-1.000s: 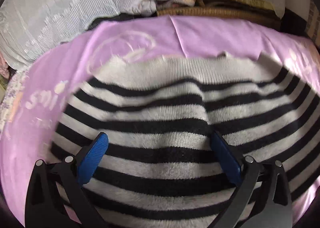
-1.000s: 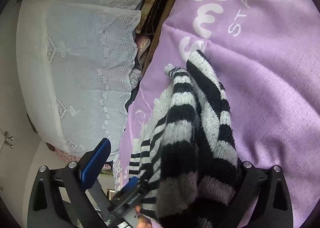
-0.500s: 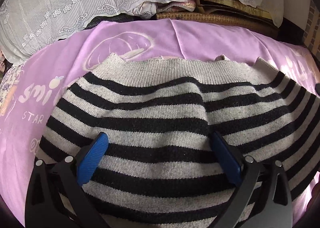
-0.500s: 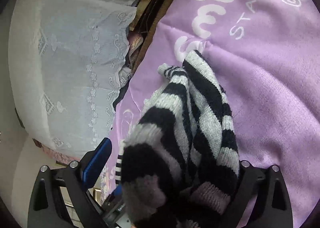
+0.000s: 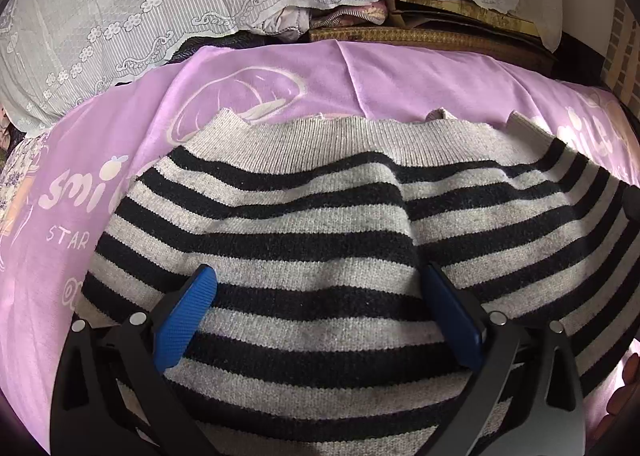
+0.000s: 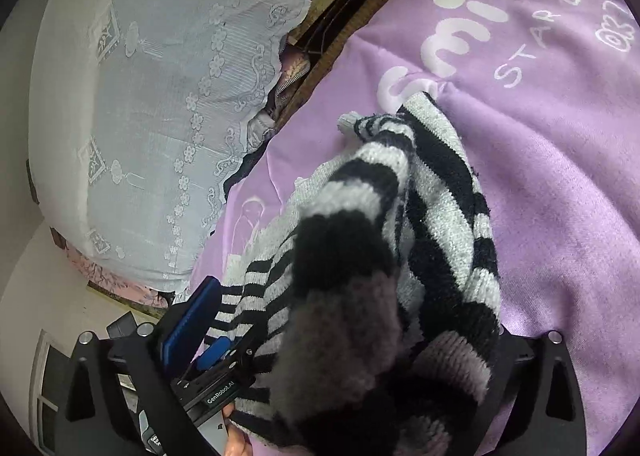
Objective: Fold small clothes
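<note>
Striped sweater (image 5: 320,224) flat under left tool (image 5: 320,312) (right view: bunched (image 6: 360,256)).

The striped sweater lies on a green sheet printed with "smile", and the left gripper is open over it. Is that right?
One detail is wrong: the sheet is purple, not green, as the left wrist view shows. The rest holds: the black and grey striped sweater lies on that sheet, which is printed with "smile", and the left gripper is open over it.
</note>
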Available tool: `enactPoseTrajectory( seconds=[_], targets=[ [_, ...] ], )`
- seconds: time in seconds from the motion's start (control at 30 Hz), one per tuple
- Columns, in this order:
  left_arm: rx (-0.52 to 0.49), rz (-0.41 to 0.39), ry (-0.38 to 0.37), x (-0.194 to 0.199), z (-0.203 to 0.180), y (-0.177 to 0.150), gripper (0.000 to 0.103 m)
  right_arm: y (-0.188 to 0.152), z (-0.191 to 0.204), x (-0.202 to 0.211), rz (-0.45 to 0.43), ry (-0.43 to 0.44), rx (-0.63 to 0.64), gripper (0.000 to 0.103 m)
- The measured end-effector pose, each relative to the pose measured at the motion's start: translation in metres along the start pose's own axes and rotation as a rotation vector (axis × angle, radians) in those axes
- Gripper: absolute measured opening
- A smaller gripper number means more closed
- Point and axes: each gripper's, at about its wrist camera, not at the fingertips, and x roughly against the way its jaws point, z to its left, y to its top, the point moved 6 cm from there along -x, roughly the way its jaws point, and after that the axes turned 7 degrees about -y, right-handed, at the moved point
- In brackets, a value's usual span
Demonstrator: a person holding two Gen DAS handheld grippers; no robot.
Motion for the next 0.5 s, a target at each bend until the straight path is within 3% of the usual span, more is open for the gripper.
enactPoseTrajectory(
  seconds=[0.33,0.43,0.5],
  targets=[
    [-0.004,-0.018,0.006,0.002,-0.0009,0.0006,0.099,-0.0009,-0.0014,0.0028,-0.028,-0.001,0.005,0.099],
    [-0.022,-0.02,0.008,0.0038,-0.0013,0.001,0.098,-0.0018,-0.0023,0.0026,-0.033,-0.04,0.018,0.092],
    [-0.032,-0.021,0.003,0.0048,-0.0026,0.0014,0.098,-0.0033,-0.0037,0.0029,-0.041,-0.08,0.033,0.079]
  ],
)
